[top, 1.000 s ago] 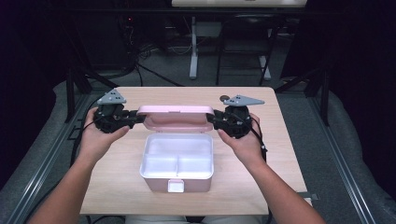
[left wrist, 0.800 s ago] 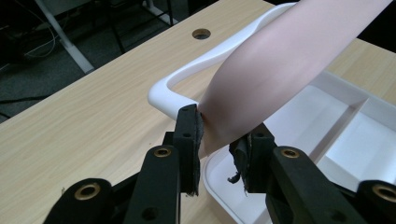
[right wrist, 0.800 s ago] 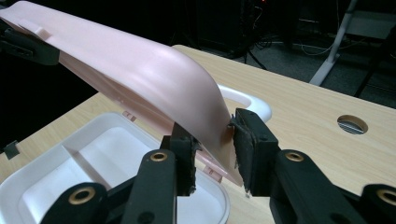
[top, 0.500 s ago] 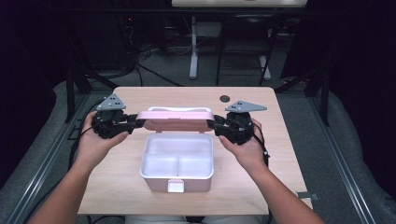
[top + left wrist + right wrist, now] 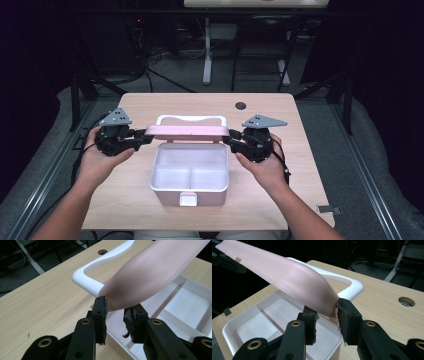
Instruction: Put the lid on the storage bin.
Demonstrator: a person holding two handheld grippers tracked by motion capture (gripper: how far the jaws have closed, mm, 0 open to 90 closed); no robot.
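Note:
A white two-compartment box (image 5: 190, 172) sits in the middle of the wooden table (image 5: 150, 107). Its pink lid (image 5: 187, 131) stands raised over the back edge, with a white handle (image 5: 190, 119) behind it. My left gripper (image 5: 147, 138) is shut on the lid's left end and my right gripper (image 5: 226, 140) on its right end. In the left gripper view the lid (image 5: 150, 272) has its corner between the pads of the left gripper (image 5: 115, 311), above the box (image 5: 185, 300). In the right gripper view the right gripper (image 5: 325, 315) pinches the lid (image 5: 294, 277) over the box (image 5: 262, 325).
A round cable hole (image 5: 241, 105) lies in the table behind the right hand. A white latch tab (image 5: 188, 199) juts from the box's front wall. Desk legs and cables (image 5: 207, 55) stand on the floor beyond the far edge. Dark rails flank the table.
Both hands have drawn slightly toward the person with the lid. The lid has tipped, showing a thinner pink band, and the white handle has come into sight behind it.

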